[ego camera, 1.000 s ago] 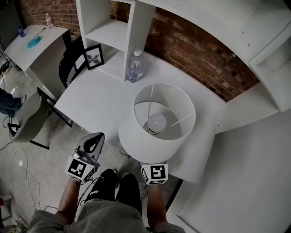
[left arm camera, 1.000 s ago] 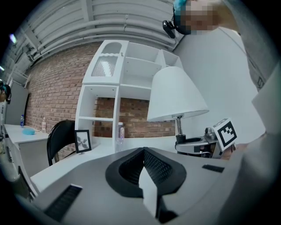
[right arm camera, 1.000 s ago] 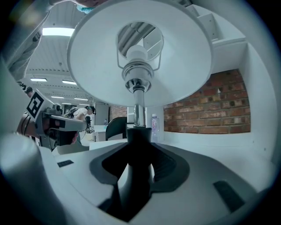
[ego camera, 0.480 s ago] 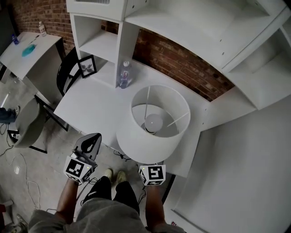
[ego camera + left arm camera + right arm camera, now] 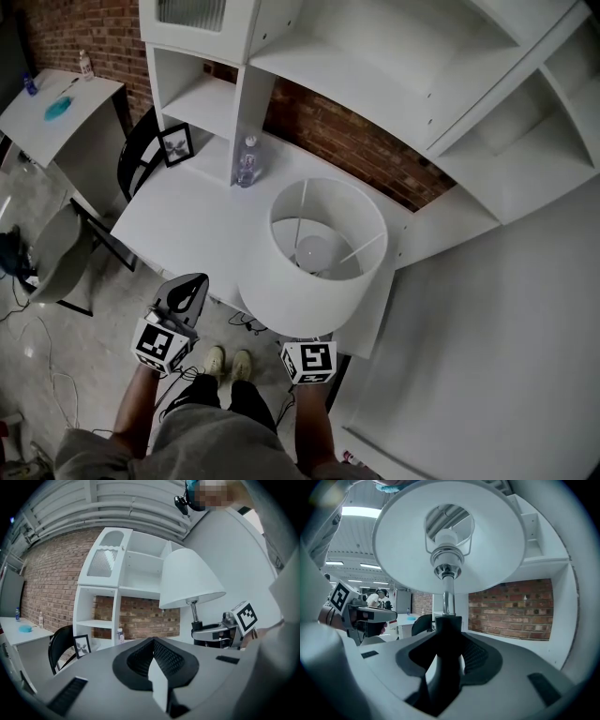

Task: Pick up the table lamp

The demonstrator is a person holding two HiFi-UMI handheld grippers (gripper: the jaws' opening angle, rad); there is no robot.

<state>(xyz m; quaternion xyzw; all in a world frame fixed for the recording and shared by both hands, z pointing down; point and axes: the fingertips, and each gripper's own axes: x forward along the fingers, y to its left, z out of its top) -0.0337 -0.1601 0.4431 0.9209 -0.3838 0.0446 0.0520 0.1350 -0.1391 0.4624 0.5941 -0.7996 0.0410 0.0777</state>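
Note:
The table lamp has a white drum shade [image 5: 305, 281] with a bulb [image 5: 317, 251] inside, and hangs in the air above the desk's front edge. My right gripper [image 5: 449, 641] is shut on the lamp's dark stem [image 5: 447, 625] below the shade; in the head view only its marker cube [image 5: 309, 361] shows under the shade. In the left gripper view the lamp [image 5: 187, 581] and the right gripper [image 5: 208, 632] holding it appear at the right. My left gripper [image 5: 190, 289] is beside the lamp, to its left, shut with nothing in it [image 5: 152, 656].
Below is a white desk [image 5: 187, 216] with a water bottle [image 5: 247, 161] and a framed picture [image 5: 175, 144]. A white shelf unit [image 5: 206, 98] stands on it against a brick wall. A black chair [image 5: 136, 155], a grey chair [image 5: 61, 258] and a second table [image 5: 52, 98] are at the left.
Both grippers have risen, and the lamp has gone up with the right one; the desk and floor now look farther below. The left gripper stays shut and empty.

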